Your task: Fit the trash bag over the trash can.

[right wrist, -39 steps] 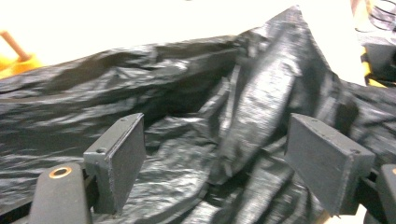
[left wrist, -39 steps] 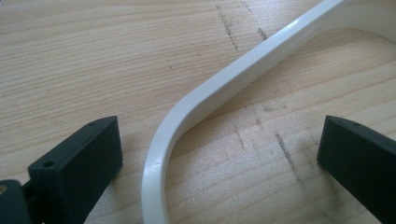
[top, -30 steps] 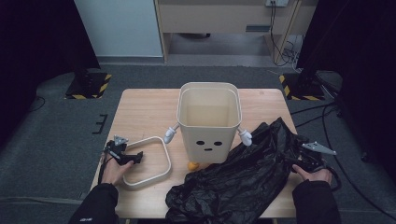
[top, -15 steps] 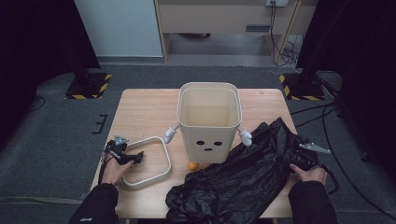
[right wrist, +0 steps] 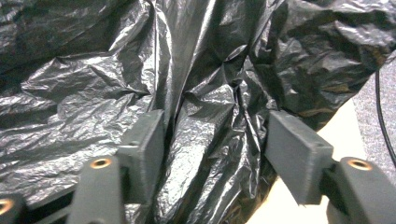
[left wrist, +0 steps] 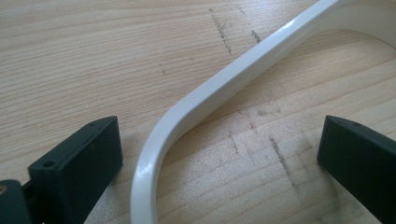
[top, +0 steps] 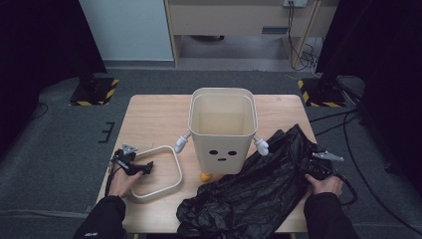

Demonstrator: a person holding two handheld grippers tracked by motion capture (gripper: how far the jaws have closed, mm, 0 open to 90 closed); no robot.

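Observation:
A crumpled black plastic bag [top: 249,199] lies on the right half of the wooden table [top: 154,119], next to a cream bin with a face and small arms [top: 224,144]. My right gripper [top: 309,168] sits at the bag's right edge. Its jaws have just been closing, and in the right gripper view [right wrist: 215,135] a fold of the bag [right wrist: 205,93] stands between them with a gap still showing. My left gripper [top: 147,168] is open and straddles the near-left corner of a white ring frame [top: 176,169] lying flat. The pads stand clear of the ring [left wrist: 224,84].
The bin stands upright at the table's middle with an orange foot [top: 205,176] showing below it. A black cable [top: 348,189] loops off the table's right edge behind my right hand. Grey floor surrounds the table.
My right hand has sunk a little onto the bag's edge and its jaws have narrowed around a fold. My left hand and the ring have not moved.

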